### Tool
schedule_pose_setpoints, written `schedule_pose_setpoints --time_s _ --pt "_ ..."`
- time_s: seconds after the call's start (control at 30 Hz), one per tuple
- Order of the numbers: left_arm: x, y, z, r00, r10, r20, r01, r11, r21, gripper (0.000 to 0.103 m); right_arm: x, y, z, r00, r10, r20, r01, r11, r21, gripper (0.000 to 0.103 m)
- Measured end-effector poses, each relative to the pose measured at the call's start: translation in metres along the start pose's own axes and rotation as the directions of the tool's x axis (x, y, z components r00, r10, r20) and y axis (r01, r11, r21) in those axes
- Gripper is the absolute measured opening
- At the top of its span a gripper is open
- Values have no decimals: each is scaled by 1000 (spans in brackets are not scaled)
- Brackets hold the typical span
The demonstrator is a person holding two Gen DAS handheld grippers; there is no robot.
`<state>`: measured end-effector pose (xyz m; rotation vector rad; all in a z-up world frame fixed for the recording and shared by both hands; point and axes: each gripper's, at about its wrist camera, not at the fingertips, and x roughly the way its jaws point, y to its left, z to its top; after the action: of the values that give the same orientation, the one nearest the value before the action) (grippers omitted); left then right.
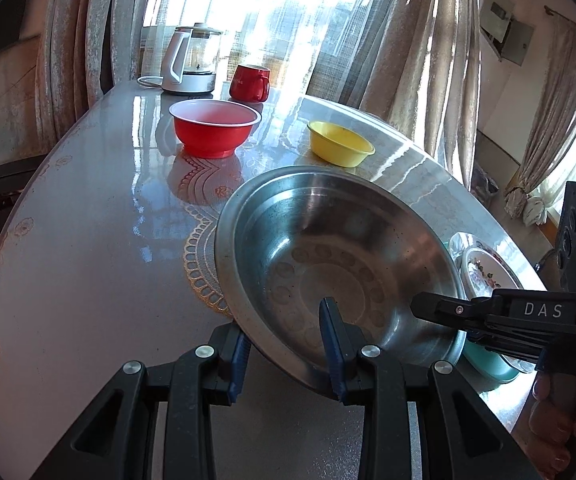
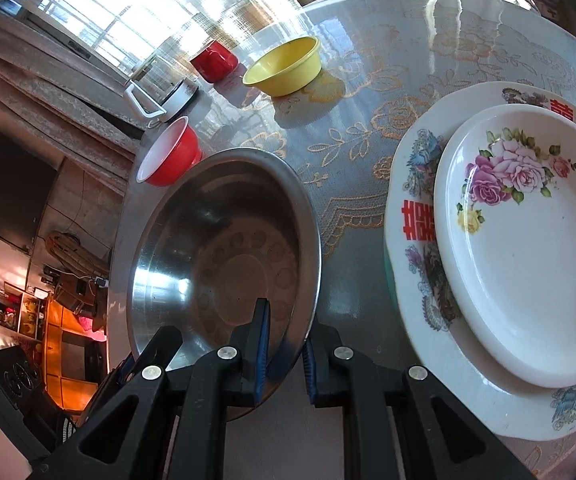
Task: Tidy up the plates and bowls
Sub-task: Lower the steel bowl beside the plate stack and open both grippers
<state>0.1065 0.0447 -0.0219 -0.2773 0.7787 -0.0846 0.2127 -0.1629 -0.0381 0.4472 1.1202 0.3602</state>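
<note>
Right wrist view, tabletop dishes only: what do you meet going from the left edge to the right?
Red bowl → steel basin → yellow bowl → large patterned plate → white rose plate stacked on it.

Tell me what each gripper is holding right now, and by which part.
Both hold the round stainless steel bowl by its rim: the left gripper on the near edge, the right gripper on the edge beside the stacked plates.

Shiny steel basin [image 1: 328, 248], glossy table [image 1: 87, 220], perhaps plastic bowls [image 1: 215, 128]
</note>
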Motion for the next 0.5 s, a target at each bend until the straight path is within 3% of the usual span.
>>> schedule_pose_setpoints --time_s 0.5 --pt "0 -10 -5 1000 -2 -19 3 999 40 34 -8 -7 -12 999 -43 32 43 999 -23 17"
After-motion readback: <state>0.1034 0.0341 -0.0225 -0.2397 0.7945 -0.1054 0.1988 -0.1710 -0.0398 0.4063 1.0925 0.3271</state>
